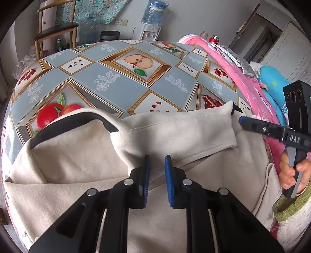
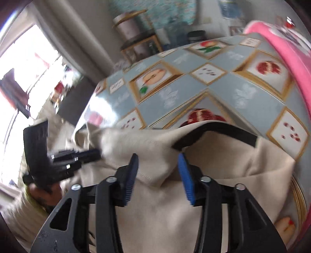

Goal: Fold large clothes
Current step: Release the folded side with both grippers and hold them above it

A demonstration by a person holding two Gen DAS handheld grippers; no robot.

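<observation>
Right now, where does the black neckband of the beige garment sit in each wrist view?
Left wrist view: the black neckband arcs at left of centre, beyond the left tongs.
Right wrist view: it curves at right of centre, beyond the right tongs.
Shared landmark: the halved-apple square on the fruit-print tablecloth.

One beige fleece garment with a black neckband on one worktop under a fruit-print oilcloth. Two black handheld grippers with blue pads: left gripper, right gripper. One pink cloth. One wooden chair. One blue water-cooler bottle.
</observation>
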